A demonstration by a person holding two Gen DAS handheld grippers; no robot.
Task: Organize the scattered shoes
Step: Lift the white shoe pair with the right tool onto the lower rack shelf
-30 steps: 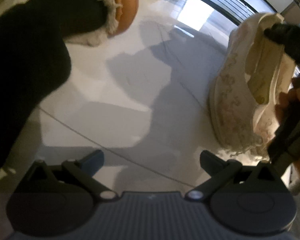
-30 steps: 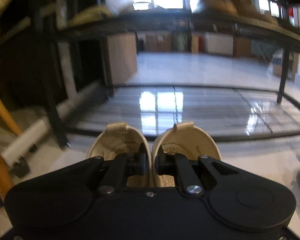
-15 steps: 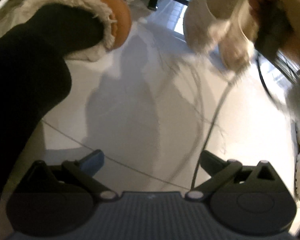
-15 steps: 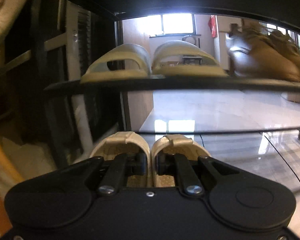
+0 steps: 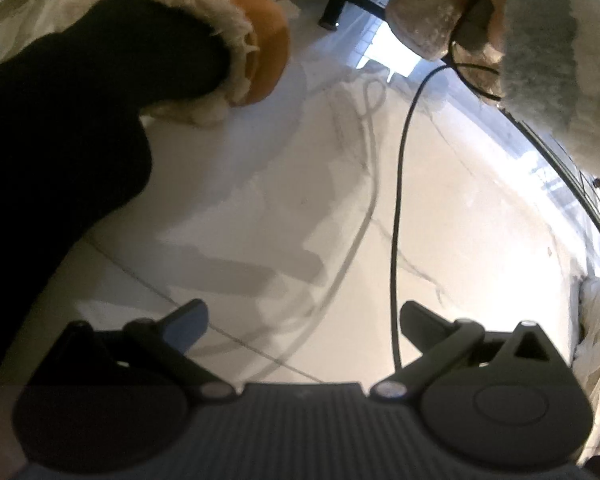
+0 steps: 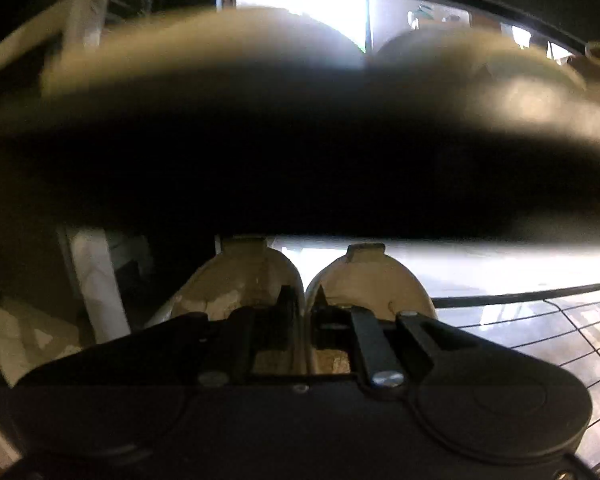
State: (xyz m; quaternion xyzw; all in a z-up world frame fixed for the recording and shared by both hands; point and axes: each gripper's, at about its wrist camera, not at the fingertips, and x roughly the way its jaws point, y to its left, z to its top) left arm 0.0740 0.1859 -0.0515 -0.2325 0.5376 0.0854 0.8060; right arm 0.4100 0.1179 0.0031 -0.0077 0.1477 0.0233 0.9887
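Right tool [image 6: 306, 312] clenched on beige shoe pair [image 6: 364, 280], inner walls pinched together, at shoe rack [image 6: 540, 300] edge. Placing step; blurred dark bar ahead, probably shelf rail. Next: clear rail, set down. Left tool [image 5: 304, 320] released, over floor [image 5: 460, 220].

L wrist cam looks down over pale glossy tiled floor [image 5: 440, 240]; R wrist cam sits close under dark blurred metal shelf bar [image 6: 300, 160]; views share beige woven shoes [image 6: 308, 292].
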